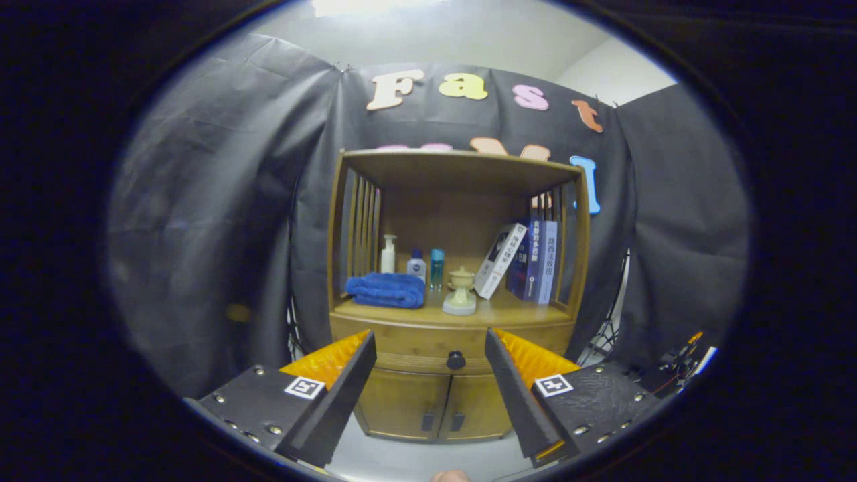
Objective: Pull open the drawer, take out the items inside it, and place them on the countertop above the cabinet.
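Note:
A wooden cabinet [455, 268] stands ahead against the black cloth wall. Its drawer [408, 345] sits closed under the countertop [499, 313], with a small dark round knob [456, 360] at its middle. What lies inside the drawer is hidden. My gripper [428, 338] is open, held back from the cabinet, and the knob shows in the gap between my fingers, a little beyond the tips. Nothing is between the fingers.
On the countertop lie a folded blue towel [386, 290], a white pump bottle [387, 255], two small blue bottles [426, 268], a pale lidded cup [460, 292] and leaning books [525, 258]. Two lower doors [435, 408] sit under the drawer. Cables and gear [676, 358] lie at the right.

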`<state>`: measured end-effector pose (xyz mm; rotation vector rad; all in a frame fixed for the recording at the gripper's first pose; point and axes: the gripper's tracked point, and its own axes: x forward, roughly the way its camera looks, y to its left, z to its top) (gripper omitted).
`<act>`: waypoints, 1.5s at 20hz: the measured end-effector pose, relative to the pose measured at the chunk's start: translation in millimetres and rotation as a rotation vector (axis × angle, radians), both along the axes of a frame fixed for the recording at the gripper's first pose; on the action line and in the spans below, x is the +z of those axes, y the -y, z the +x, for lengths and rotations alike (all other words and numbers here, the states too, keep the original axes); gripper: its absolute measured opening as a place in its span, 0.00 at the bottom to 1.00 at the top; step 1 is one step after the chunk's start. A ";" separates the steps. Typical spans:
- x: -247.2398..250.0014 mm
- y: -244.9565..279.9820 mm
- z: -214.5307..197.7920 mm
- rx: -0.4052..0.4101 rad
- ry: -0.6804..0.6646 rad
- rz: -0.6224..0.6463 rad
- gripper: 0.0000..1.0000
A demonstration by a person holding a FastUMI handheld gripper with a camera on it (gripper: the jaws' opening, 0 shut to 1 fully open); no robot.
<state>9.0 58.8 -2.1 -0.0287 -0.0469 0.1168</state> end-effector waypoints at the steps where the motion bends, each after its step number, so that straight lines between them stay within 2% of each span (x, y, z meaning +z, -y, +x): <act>1: 8.3 -1.8 -6.9 0.005 -0.003 0.024 0.98; 9: 38.7 1.4 -35.6 0.015 0.001 0.037 0.98; 17: 7.2 15.2 -27.5 -0.014 -0.040 0.027 0.98; 30: 4.0 22.1 -25.7 -0.017 -0.033 0.051 0.98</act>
